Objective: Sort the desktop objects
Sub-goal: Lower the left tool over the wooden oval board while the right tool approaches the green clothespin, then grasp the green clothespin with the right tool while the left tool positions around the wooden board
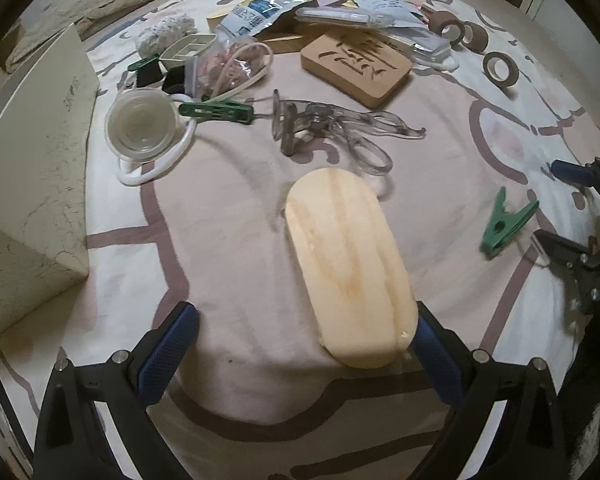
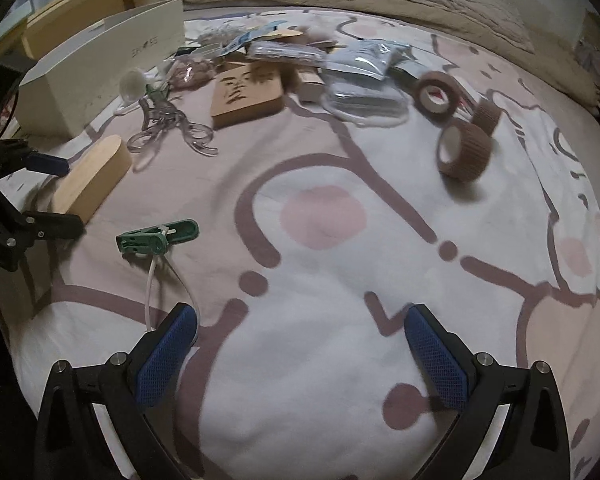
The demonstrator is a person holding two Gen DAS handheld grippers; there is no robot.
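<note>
1. Nearest the lens in the left wrist view, the left gripper [image 1: 300, 344] is spread wide, its blue pads low over the bedsheet [image 1: 228, 320]. The pale wooden block [image 1: 348, 264] lies between them with its near end beside the right pad; the left pad is well apart from it, so nothing is pinched. Judging by that, the block is either about to be closed on or just set down; I cannot tell which.
2. At far left stands the cream box [image 1: 32, 152], open side hidden. It is probably the place things get sorted into, which would explain the clutter being kept just beside it.
3. Just beyond the box lies a clear round lid [image 1: 140, 124] on a white cord [image 1: 152, 168], with a dark green clothespin [image 1: 216, 111] touching it.
4. Mid-scene, beyond the block, is a clear plastic clip tool [image 1: 332, 128], loose and untouched.
5. Farther back sits the carved wooden tile [image 1: 356, 66], with plastic packets [image 1: 260, 8] heaped behind it, unsorted.
6. At right, brown tape rolls [image 1: 500, 66] stand well apart from the heap.
7. Near the right edge lies a light green clothespin [image 1: 504, 222].
8. In its own view the right gripper [image 2: 300, 344] is spread, holding nothing, hovering over bare sheet, probably waiting.
</note>
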